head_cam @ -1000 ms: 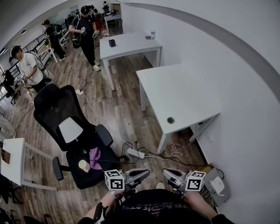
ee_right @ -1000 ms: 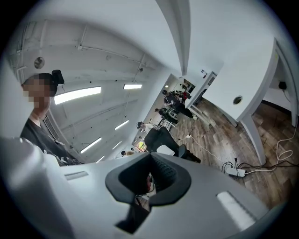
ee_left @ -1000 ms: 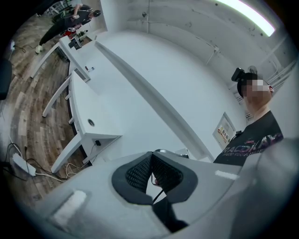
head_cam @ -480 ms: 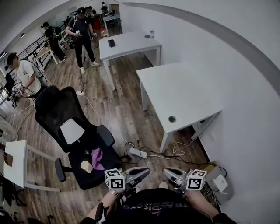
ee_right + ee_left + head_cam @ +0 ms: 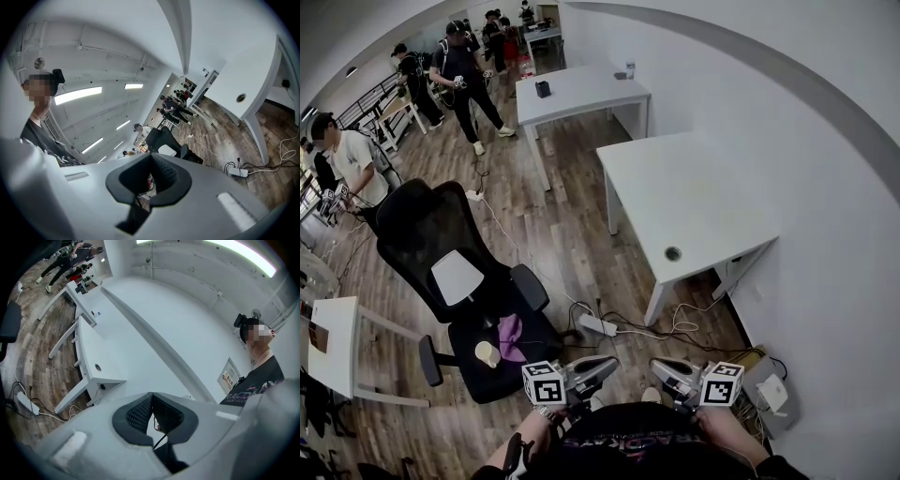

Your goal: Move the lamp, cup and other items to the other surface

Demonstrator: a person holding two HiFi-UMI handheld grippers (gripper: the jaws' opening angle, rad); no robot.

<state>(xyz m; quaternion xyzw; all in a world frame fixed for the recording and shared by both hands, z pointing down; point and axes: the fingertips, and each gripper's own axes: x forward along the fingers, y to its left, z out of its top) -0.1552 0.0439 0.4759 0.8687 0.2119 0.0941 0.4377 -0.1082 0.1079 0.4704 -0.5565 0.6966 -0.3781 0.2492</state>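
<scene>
still, little differs from a second ago. left gripper (image 5: 612, 365) is clenched, its pads meeting on nothing, and it is held level at the person's waist. right gripper (image 5: 656, 367) is likewise closed and empty, just beside it. neither has shifted.

black mesh office chair (image 5: 422, 225) stands left of the left gripper and ahead of it, as before. on its seat the beige paper cup (image 5: 487, 353) lies nearest that gripper, with a purple soft item (image 5: 508, 334) just beyond and the white shade-shaped lamp (image 5: 457, 277) further back. all three are unmoved.

white rectangular desk (image 5: 694, 202) stands ahead of the right gripper. far ahead, the person in black clothes (image 5: 459, 75) has stepped leftward.
</scene>
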